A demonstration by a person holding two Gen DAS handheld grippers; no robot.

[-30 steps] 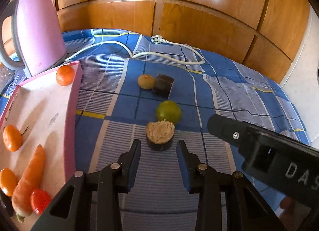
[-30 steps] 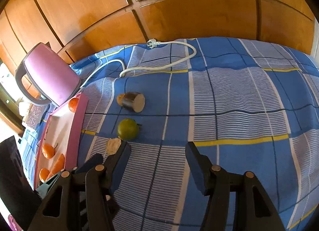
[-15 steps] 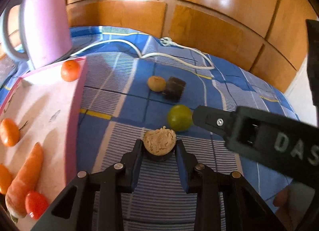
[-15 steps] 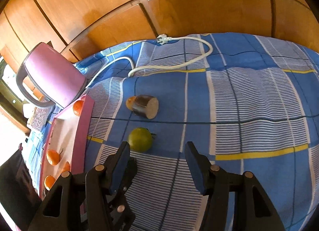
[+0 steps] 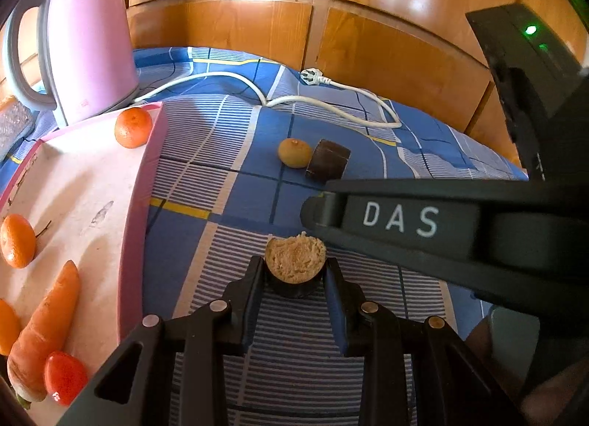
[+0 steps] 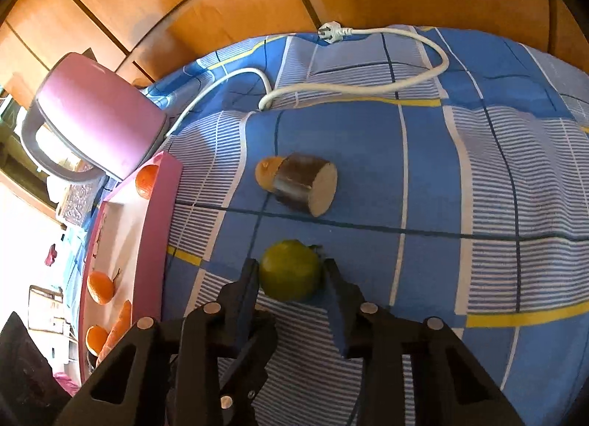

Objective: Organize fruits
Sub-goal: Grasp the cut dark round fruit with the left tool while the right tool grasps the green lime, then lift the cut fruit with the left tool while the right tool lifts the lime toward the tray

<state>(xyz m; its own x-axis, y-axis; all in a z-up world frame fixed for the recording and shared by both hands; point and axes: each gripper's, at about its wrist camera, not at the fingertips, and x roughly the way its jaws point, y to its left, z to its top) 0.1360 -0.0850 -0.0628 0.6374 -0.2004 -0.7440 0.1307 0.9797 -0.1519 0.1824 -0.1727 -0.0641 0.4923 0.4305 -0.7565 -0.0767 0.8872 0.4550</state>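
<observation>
Meanwhile, on a worktop (image 5: 228, 153) draped in blue checked cloth, both hand-held grippers have closed on produce. The left gripper (image 5: 295, 271) pinches a dark-skinned cut piece (image 5: 295, 267) with a pale, crumbly face turned upward; what kind of produce it is cannot be made out. The right gripper (image 6: 291, 279), its fingers having just been closing, now presses on a green fruit (image 6: 290, 269) resting on the cloth. From the left wrist view, that fruit is wholly hidden behind the right gripper's black body, which crosses the frame.

Farther back, a small yellow-brown fruit (image 6: 265, 174) touches a second dark cut piece (image 6: 307, 183) lying on its side. A pink tray (image 5: 147, 183) to the left holds tangerines (image 5: 133, 127), a carrot (image 5: 44, 330) and a red tomato (image 5: 64, 376), several cut off by the frame edge. A pink kettle (image 5: 88, 36) stands behind the tray, its white cord (image 6: 368, 85) looping unplugged across the cloth.
</observation>
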